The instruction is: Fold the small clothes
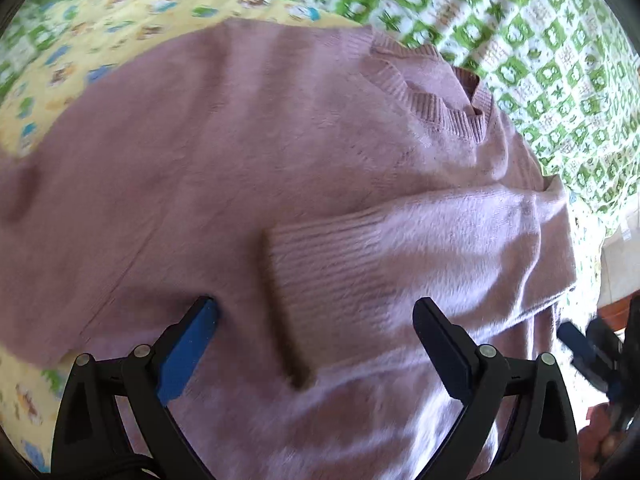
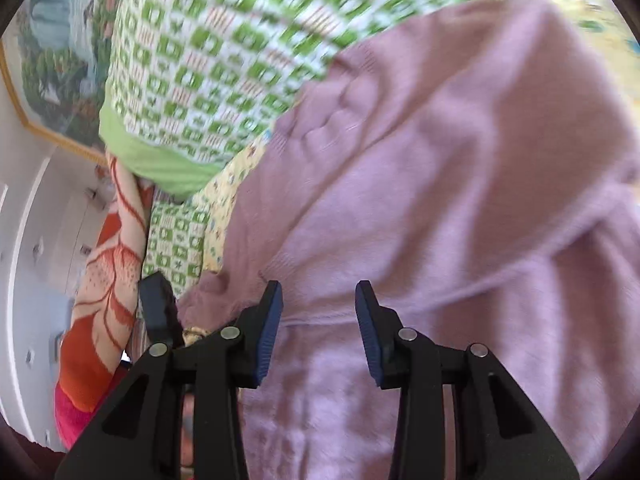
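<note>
A pink knitted sweater (image 1: 248, 152) lies spread on the bed, its ribbed neckline (image 1: 436, 100) at the upper right. One sleeve is folded across the body, its ribbed cuff (image 1: 316, 280) between my fingers. My left gripper (image 1: 316, 316) is open just above the cuff and holds nothing. In the right wrist view the same sweater (image 2: 440, 160) fills the frame. My right gripper (image 2: 319, 300) is open over a folded edge of the sweater and empty. The right gripper also shows blurred at the right edge of the left wrist view (image 1: 592, 344).
The sweater rests on a yellow printed sheet (image 1: 80, 52). A green and white checked quilt (image 1: 520, 40) lies behind it and bunches up in the right wrist view (image 2: 208, 60). An orange patterned pillow (image 2: 108, 280), a framed picture (image 2: 56, 60) and white drawers (image 2: 36, 248) are at left.
</note>
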Motion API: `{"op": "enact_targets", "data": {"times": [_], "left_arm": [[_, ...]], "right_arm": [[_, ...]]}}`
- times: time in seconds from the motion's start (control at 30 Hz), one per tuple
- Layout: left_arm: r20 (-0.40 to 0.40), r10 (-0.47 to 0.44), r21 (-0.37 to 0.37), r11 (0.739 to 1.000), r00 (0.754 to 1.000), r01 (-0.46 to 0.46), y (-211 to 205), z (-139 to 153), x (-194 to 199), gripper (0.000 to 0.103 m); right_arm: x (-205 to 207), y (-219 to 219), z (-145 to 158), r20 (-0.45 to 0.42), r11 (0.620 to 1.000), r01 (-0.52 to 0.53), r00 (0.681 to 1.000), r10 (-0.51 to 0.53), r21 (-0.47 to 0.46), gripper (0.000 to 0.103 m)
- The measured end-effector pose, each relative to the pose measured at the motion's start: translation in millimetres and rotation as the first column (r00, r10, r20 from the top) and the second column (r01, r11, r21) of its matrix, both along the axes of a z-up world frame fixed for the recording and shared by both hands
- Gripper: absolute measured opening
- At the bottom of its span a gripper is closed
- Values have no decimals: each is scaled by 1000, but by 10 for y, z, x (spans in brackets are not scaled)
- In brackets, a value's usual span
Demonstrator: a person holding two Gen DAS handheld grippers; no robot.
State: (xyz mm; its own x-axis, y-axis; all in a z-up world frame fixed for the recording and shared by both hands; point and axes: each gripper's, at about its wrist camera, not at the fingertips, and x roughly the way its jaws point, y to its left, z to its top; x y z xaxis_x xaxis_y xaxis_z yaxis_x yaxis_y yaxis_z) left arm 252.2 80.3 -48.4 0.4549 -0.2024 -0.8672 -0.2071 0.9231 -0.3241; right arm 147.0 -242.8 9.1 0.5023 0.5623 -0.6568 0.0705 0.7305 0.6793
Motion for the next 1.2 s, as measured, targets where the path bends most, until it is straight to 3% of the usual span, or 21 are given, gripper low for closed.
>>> {"op": "enact_targets", "data": {"times": [0.07,0.1,0.13,0.2,0.33,0.43,0.53,0.7,0.83,0.93,1.13,1.2], "left_arm": [[9,-33,10,999,999,33,-86,-13,82,76],[18,-51,25,998,999,51,-128,3,97,60],[29,-74,51,996,997,73,-176,36,101,37],[44,-121,27,992,992,120,-218,91,96,8],[157,-110,4,994,981,111,-104,526,-92,6],[235,-74,31,997,969,68,122,865,-233,6],[194,-41,60,998,980,30,316,751,-254,6],[156,34,22,999,987,-38,472,565,-300,6],[138,21,34,999,990,-26,487,480,-326,6],[127,19,51,998,992,-25,473,423,-299,6],[88,28,49,998,996,-33,457,306,-273,6],[87,28,33,999,996,-31,427,300,-251,6]], "right_arm": [[-113,-109,7,-6,999,34,999,-34,0,39],[-164,-143,3,-11,999,45,999,-45,2,39],[-214,-174,-5,-18,998,55,998,-55,-3,39],[-296,-226,-15,-23,997,70,997,-71,-25,39],[-352,-332,12,-18,994,100,995,-102,-53,39],[-369,-421,100,5,989,121,993,-121,-84,39],[-368,-518,158,35,981,143,990,-140,-130,39],[-215,-691,87,26,966,182,983,-180,-186,39],[23,-880,106,69,923,225,974,-214,-312,62],[287,-1054,95,100,892,267,964,-247,-365,63],[939,-1169,-189,26,898,189,980,-195,-397,62],[1008,-1141,-228,13,893,139,989,-148,-428,21]]}}
